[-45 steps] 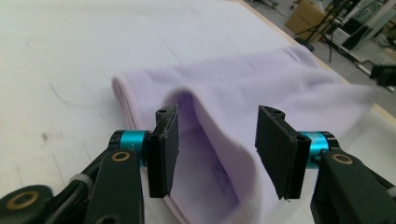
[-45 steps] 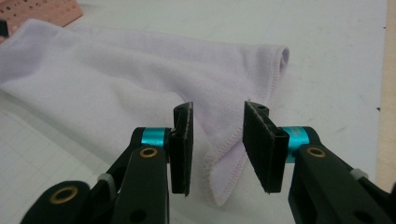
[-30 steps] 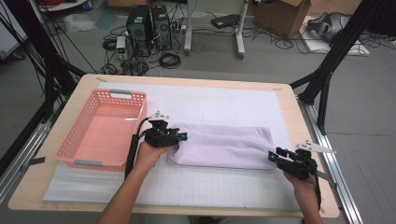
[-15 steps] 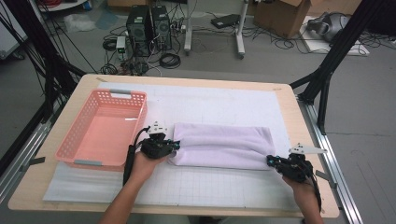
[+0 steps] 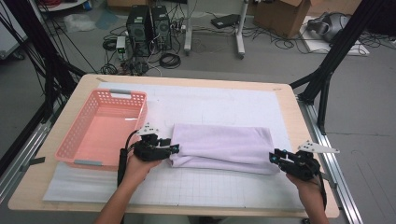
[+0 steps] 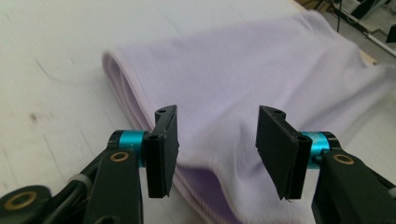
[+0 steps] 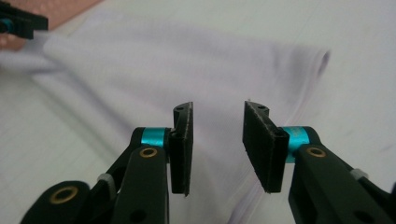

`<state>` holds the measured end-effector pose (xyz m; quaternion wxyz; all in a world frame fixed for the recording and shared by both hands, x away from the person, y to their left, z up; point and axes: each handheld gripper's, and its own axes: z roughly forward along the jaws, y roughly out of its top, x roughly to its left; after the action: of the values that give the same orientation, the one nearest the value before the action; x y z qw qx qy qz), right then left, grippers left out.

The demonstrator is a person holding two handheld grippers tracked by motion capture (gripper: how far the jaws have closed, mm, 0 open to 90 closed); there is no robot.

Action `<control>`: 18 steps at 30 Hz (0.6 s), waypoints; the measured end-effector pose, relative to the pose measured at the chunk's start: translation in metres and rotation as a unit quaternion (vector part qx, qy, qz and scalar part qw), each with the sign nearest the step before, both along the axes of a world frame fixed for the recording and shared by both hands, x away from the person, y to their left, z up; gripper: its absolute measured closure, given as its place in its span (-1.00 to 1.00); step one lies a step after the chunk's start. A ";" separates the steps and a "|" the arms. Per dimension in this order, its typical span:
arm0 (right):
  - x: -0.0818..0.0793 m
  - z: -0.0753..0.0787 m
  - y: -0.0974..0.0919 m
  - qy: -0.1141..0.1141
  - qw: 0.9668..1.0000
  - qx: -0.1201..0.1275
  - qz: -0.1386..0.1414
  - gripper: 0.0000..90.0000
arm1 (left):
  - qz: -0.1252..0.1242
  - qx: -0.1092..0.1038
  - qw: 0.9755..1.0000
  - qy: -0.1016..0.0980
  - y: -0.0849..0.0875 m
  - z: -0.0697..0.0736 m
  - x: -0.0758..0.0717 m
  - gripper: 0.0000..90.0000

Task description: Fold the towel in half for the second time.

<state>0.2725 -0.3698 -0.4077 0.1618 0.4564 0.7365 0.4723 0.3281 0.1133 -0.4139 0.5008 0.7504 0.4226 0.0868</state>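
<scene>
A lavender towel (image 5: 222, 147) lies folded in a long strip on the white mat (image 5: 219, 102). My left gripper (image 5: 173, 149) is at its left end. In the left gripper view that gripper (image 6: 217, 144) is open, its jaws have just been opening, and the towel's (image 6: 224, 70) folded edge lies between and beyond the pads, which do not press on it. My right gripper (image 5: 273, 157) sits at the towel's right end. It is open too (image 7: 217, 140), its jaws have just been opening, and the towel (image 7: 163, 60) lies below and ahead of them.
An empty pink basket (image 5: 100, 133) stands on the left of the table, close to my left hand. The table's right edge (image 5: 310, 140) runs near my right gripper. Black frame legs, computers and cables are on the floor beyond the far edge.
My left hand has drawn back toward the near edge, away from the towel's left end. Both grippers shut at the towel's ends and then opened. The towel lies flat.
</scene>
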 end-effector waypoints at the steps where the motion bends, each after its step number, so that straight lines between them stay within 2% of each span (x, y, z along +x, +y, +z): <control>1: 0.004 0.002 0.000 -0.003 1.000 -0.004 -0.006 0.35 | 0.004 0.008 1.000 -0.002 -0.002 0.002 0.004 0.08; 5: 0.027 0.001 0.008 -0.001 1.000 -0.022 -0.015 0.32 | 0.025 0.031 0.999 0.009 -0.009 -0.002 0.024 0.07; 7: 0.039 -0.003 0.016 0.008 0.999 -0.041 -0.010 0.29 | 0.026 0.045 0.999 0.015 -0.011 -0.007 0.032 0.07; 11: 0.057 -0.012 0.030 0.023 0.997 -0.069 0.004 0.23 | 0.031 0.055 0.998 0.021 -0.017 -0.017 0.042 0.03; 14: 0.067 -0.019 0.038 0.038 0.995 -0.086 0.024 0.22 | 0.020 0.070 0.997 0.032 -0.022 -0.023 0.045 0.04; 16: 0.071 -0.024 0.045 0.046 0.994 -0.096 0.039 0.27 | 0.004 0.082 0.996 0.028 -0.026 -0.026 0.044 0.16; 18: 0.074 -0.028 0.051 0.055 0.991 -0.111 0.050 0.39 | -0.008 0.100 0.995 0.020 -0.030 -0.027 0.043 0.41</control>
<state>0.3465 -0.3185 -0.4360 0.1471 0.4238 0.8138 0.3695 0.3706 0.0833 -0.4404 0.4151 0.8017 0.4157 0.1101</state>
